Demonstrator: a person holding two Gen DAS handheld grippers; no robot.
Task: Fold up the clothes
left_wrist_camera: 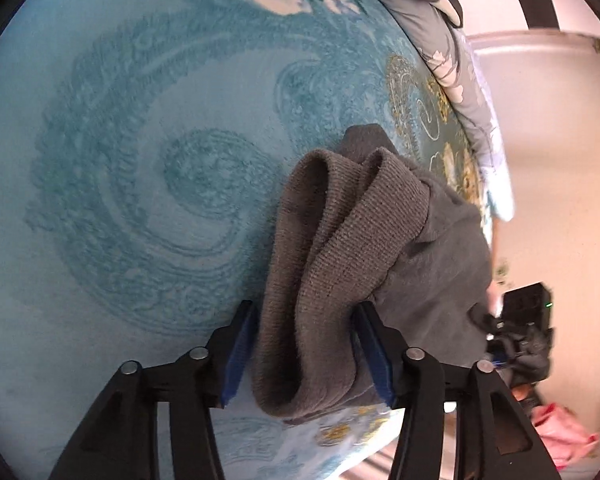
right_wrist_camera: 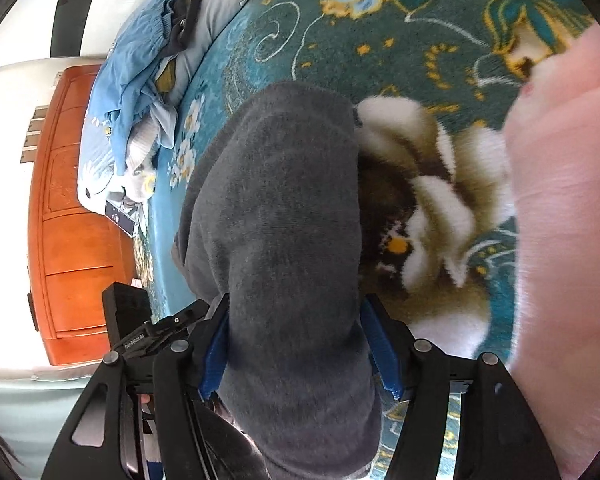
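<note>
Left wrist view: we see the grey garment [left_wrist_camera: 340, 264] bunched on the teal patterned blanket [left_wrist_camera: 120, 160], its ribbed hem [left_wrist_camera: 320, 280] draped between the spread jaws of the left gripper [left_wrist_camera: 306, 344]; the pads look clear of the knit, though the one at 3 o'clock sits close. In the right wrist view the same cloth [right_wrist_camera: 284, 220] mounds between the parted jaws of the right gripper [right_wrist_camera: 296, 344], neither visibly pressing. We judge the risk to be snagging: pulling either tool back could drag loose fabric and undo the fold. A pink blurred mass [right_wrist_camera: 560, 240] at 3 o'clock could crowd us.
</note>
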